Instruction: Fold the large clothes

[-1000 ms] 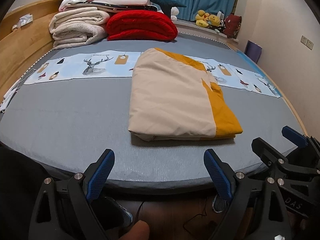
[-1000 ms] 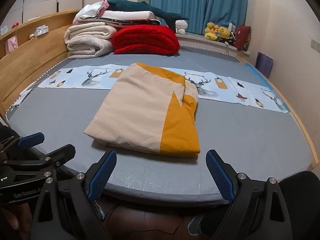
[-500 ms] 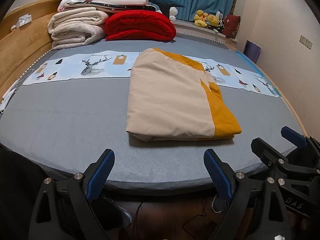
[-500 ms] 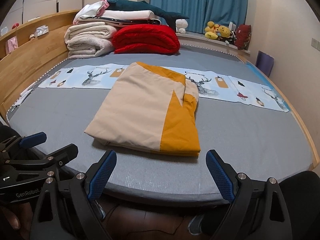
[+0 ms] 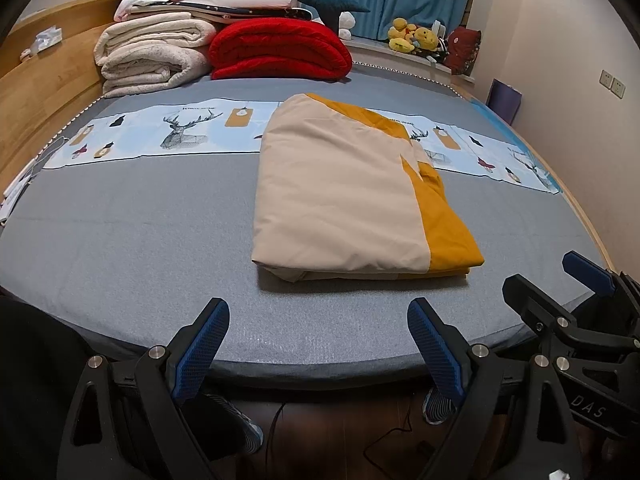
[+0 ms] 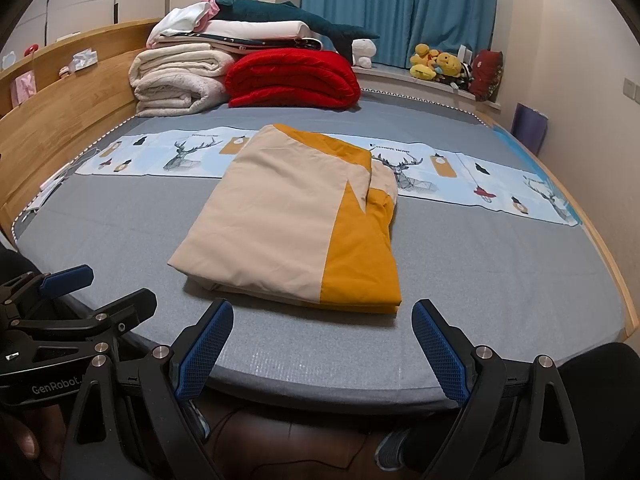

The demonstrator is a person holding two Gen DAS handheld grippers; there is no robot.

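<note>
A beige and mustard-yellow cloth (image 5: 348,196) lies folded into a thick rectangle on the grey bed (image 5: 132,240); it also shows in the right wrist view (image 6: 296,224). My left gripper (image 5: 318,348) is open and empty, held at the bed's near edge, short of the cloth. My right gripper (image 6: 322,350) is open and empty, also at the near edge in front of the cloth. The right gripper shows at the lower right of the left wrist view (image 5: 560,292). The left gripper shows at the lower left of the right wrist view (image 6: 100,292).
A printed strip with deer (image 5: 184,132) crosses the bed under the cloth's far end. Folded cream blankets (image 5: 152,52) and a red quilt (image 5: 280,50) are stacked at the back. A wooden headboard (image 5: 44,92) runs along the left. Dark floor and shoes lie below the bed edge.
Both grippers stay open and hardly move. The views have shifted slightly; the folded cloth lies unchanged.
</note>
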